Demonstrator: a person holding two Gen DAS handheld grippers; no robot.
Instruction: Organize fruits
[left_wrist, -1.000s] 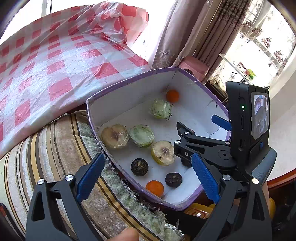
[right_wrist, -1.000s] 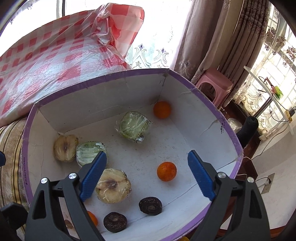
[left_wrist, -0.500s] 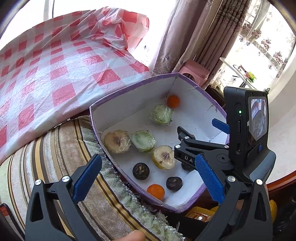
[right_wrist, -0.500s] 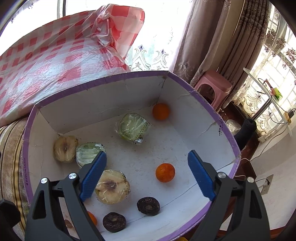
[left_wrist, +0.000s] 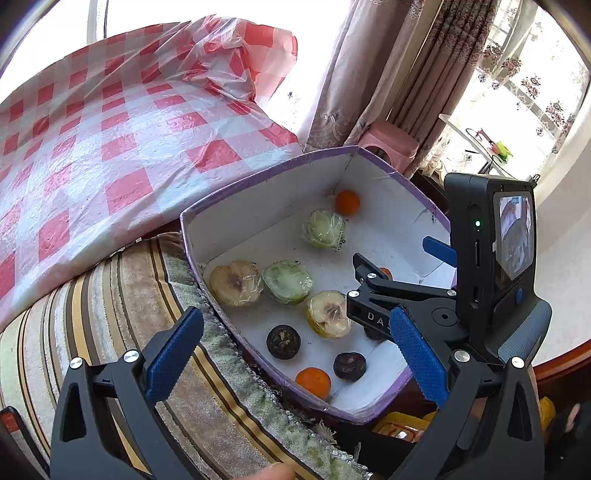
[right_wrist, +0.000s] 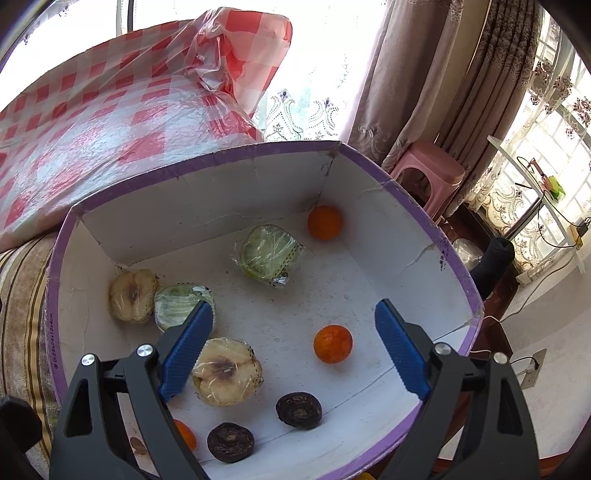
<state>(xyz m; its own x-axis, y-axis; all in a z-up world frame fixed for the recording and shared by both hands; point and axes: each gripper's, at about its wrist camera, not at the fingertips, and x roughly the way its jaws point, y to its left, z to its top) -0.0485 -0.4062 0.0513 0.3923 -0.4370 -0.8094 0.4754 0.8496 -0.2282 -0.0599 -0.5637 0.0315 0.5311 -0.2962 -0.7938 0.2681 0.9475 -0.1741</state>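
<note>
A white box with a purple rim (right_wrist: 207, 157) (left_wrist: 266, 173) holds the fruit. Inside lie several plastic-wrapped fruit halves, among them a pale one (right_wrist: 226, 371) (left_wrist: 328, 314) and a green one (right_wrist: 267, 254) (left_wrist: 325, 228). Three small oranges sit there: one in the far corner (right_wrist: 325, 221), one mid-floor (right_wrist: 332, 343), one at the near wall (left_wrist: 313, 382). Two dark round fruits (right_wrist: 299, 410) (right_wrist: 229, 441) lie near the front. My right gripper (right_wrist: 291, 347) is open and empty above the box floor. My left gripper (left_wrist: 291, 354) is open and empty over the box's near edge.
The box rests on a striped cloth (left_wrist: 110, 295) beside a red-checked plastic sheet (left_wrist: 110, 122). A pink stool (right_wrist: 428, 173) and curtains (right_wrist: 424, 74) stand behind. The right gripper's body and camera (left_wrist: 491, 258) fill the right of the left wrist view.
The left gripper has pulled back and to the left, so the box looks smaller and further right. The right gripper has barely moved. Both stay open.
</note>
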